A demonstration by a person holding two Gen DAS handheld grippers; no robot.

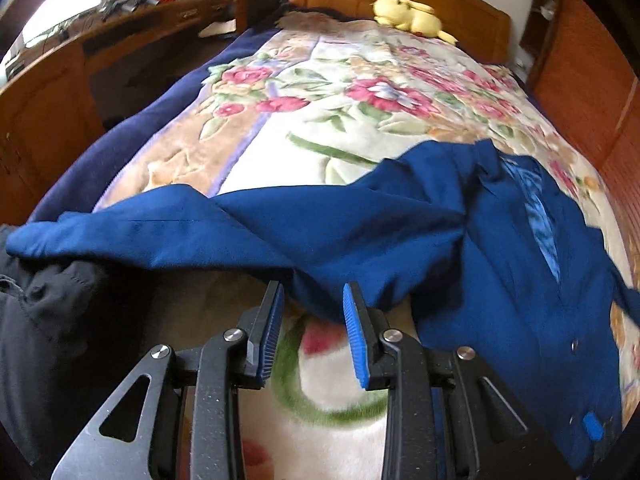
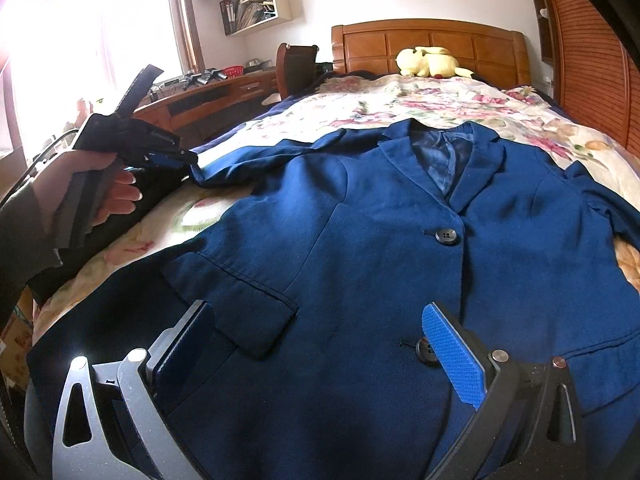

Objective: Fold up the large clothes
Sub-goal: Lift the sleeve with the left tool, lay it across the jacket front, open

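My assessment: the folding has hardly begun. The blue jacket (image 2: pixel 360 240) lies face up and spread flat on the bed (image 2: pixel 400 100), collar toward 12 o'clock near the headboard, hem toward 6 o'clock at my end. It is buttoned at the front, and I see no panel folded over. One sleeve (image 1: pixel 132 236) stretches out toward 9 o'clock in the left wrist view; the other sleeve, at 3 o'clock in the right wrist view, is bunched at the bed's edge. Both sleeves and the body remain to be folded.

My right claw (image 2: pixel 324 356) is spread wide over the lower front of the jacket, one pad near the pocket flap (image 2: pixel 248 300), the other beside the lower button (image 2: pixel 426 352). It pinches nothing.

My left claw (image 1: pixel 314 332) is also spread, empty, with its tips just at the underside edge of the sleeve.

Containers: a red basket (image 2: pixel 233 69) stands on the desk surface at 11 o'clock; its contents are too small to tell. Wall shelves (image 2: pixel 256 0) hold books and papers. A yellow plush toy (image 2: pixel 430 62) rests at the headboard. Dark clothing (image 1: pixel 44 312) lies at 9 o'clock.
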